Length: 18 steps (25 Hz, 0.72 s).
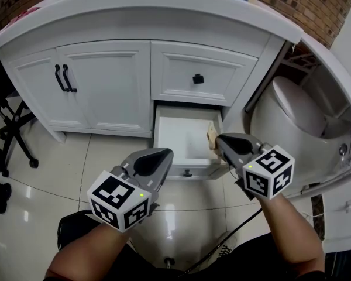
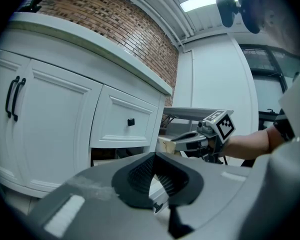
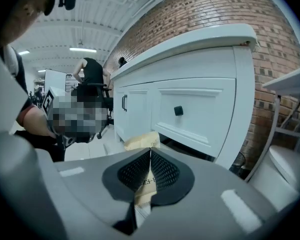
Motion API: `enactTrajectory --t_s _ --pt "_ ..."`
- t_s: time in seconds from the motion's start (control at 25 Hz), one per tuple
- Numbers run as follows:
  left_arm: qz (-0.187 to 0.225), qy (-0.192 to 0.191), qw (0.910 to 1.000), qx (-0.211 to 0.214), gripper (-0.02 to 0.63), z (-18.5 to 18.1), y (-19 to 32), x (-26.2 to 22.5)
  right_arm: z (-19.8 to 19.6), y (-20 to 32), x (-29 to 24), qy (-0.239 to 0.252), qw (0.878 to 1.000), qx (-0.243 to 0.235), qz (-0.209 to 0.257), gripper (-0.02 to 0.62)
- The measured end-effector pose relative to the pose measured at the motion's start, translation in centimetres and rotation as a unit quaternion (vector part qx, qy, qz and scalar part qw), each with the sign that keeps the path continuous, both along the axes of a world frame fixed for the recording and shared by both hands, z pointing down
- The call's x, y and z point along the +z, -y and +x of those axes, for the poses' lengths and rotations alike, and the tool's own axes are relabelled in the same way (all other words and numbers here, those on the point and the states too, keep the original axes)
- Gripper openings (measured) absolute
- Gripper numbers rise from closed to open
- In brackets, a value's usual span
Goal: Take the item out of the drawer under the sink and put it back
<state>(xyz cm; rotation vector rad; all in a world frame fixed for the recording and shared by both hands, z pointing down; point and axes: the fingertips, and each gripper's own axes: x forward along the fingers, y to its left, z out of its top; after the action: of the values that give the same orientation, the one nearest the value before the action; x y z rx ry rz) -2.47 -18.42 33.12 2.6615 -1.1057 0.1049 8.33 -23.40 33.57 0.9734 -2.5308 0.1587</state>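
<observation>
My left gripper hung low in front of me, pointing forward, its fingers pressed together with nothing between them. My right gripper reached a little further ahead, its fingers clamped on a tan packet. My left forearm and right forearm were bare and stretched out side by side.

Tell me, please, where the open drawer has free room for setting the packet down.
The drawer floor is bare from its left wall to the middle. Its right edge is crowded: the right gripper holds the tan packet there.
</observation>
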Motion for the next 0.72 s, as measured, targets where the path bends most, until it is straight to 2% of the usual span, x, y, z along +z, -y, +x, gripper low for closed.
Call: enactTrajectory --t_s 0.16,0.32,0.72 --pt "0.000 -0.003 1.0000 -0.001 0.006 0.0 -0.1 -0.2 -0.8 2.0 0.4 -0.065 0.997 -0.020 0.024 0.009" --pt "-0.003 -0.004 1.0000 -0.001 0.006 0.1 -0.1 -0.1 -2.0 4.7 2.2 -0.160 0.983 -0.057 0.073 0.009" --pt "-0.005 -0.009 0.9999 -0.008 0.006 -0.5 0.5 0.0 -4.7 9.7 9.6 -0.246 0.963 -0.104 0.021 0.009"
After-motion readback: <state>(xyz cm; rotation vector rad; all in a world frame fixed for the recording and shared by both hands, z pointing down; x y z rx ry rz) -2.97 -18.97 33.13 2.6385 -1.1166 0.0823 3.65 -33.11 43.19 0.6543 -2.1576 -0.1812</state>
